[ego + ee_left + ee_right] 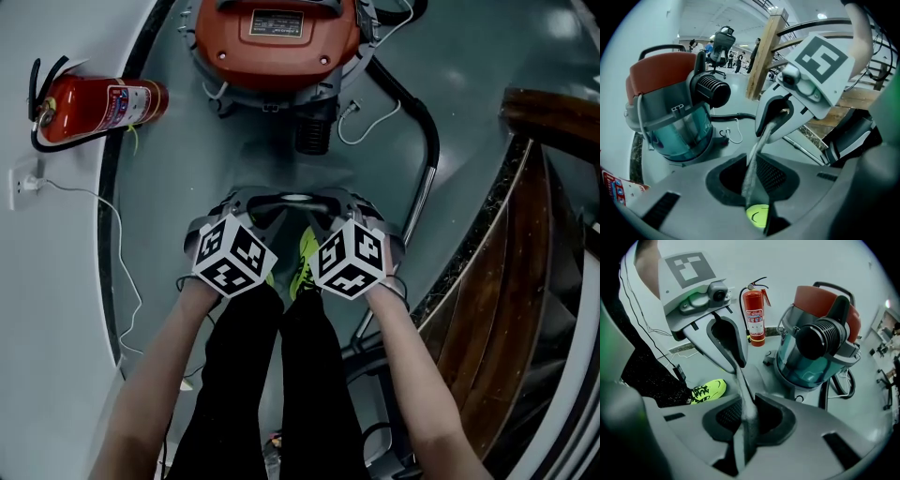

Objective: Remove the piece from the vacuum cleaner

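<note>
The left gripper (752,185) and the right gripper (747,420), jaws narrow, each pinched one end of a thin grey piece (757,145) stretched edge-on between them above the floor (244,159), well apart from the red-lidded vacuum cleaner (277,37).

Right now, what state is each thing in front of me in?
left gripper: shut on the grey piece.
right gripper: shut on the grey piece too.
grey piece: held between both grippers, apart from the vacuum cleaner.
vacuum cleaner: upright, red top on.
fire extinguisher: upright against the wall.
</note>
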Motion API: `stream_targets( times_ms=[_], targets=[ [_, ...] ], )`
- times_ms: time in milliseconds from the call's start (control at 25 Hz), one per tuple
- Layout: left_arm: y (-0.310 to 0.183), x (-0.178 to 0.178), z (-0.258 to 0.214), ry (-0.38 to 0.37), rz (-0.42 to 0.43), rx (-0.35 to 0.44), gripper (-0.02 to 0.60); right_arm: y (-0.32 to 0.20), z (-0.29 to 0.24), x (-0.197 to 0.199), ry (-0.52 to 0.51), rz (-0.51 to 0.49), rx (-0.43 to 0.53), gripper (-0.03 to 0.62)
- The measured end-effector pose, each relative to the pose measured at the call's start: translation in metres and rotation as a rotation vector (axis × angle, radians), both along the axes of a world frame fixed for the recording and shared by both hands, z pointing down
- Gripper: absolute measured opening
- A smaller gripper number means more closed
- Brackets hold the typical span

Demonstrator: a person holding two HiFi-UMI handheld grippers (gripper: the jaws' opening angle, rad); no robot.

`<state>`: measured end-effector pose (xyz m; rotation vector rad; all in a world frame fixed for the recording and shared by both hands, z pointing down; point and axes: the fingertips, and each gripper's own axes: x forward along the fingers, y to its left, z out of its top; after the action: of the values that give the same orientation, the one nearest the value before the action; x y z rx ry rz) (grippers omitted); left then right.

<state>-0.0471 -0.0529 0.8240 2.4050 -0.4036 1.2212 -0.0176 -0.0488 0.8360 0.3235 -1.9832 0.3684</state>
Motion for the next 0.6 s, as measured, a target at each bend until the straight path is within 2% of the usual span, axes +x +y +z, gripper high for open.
stream_targets(
  times_ms=[600],
  targets=[
    [0.004, -0.005, 0.032, -0.009, 0.017, -0.044, 0.077, 0.007, 0.032, -0.005, -0.010, 0.029, -0.071, 0.061]
  ],
)
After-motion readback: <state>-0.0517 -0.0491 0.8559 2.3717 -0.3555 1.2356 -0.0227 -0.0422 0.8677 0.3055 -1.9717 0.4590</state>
